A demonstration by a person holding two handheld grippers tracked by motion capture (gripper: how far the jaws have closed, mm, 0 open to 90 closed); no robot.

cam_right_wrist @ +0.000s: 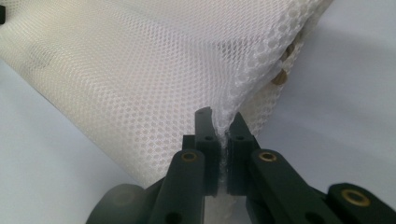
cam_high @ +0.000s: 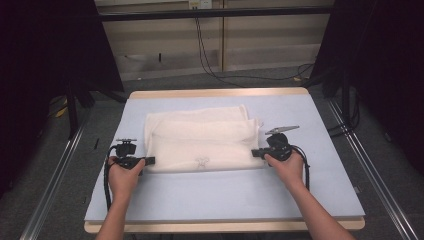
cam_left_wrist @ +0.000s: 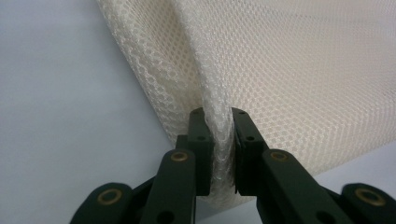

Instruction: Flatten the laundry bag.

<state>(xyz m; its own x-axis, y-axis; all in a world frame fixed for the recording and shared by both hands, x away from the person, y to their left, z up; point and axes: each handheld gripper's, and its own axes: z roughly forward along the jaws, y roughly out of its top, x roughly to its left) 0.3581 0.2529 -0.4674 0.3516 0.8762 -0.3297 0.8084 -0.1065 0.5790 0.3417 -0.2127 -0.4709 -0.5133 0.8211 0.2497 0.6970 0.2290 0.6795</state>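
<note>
Two bare forearms, no sleeves visible, no gloves on the left hand point(cam_high: 122, 175) or right hand point(cam_high: 286, 167). Left gripper point(cam_high: 150, 160) black, black camera block on top, thick ribbed black cable point(cam_high: 106, 187) trailing toward near edge. Right gripper point(cam_high: 254, 153) black, grey three-cornered plate point(cam_high: 282, 129) on top, thin black cable point(cam_high: 305, 167) looping at its right. In the gripper views: flat black linkage jaws, brass-coloured rivets point(cam_left_wrist: 180, 156), small dark screws near tips.

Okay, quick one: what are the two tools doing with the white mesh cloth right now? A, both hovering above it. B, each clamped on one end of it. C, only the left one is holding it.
B: the left tool and the right tool each have jaws shut on a pinched fold of the mesh cloth, at opposite ends.
</note>
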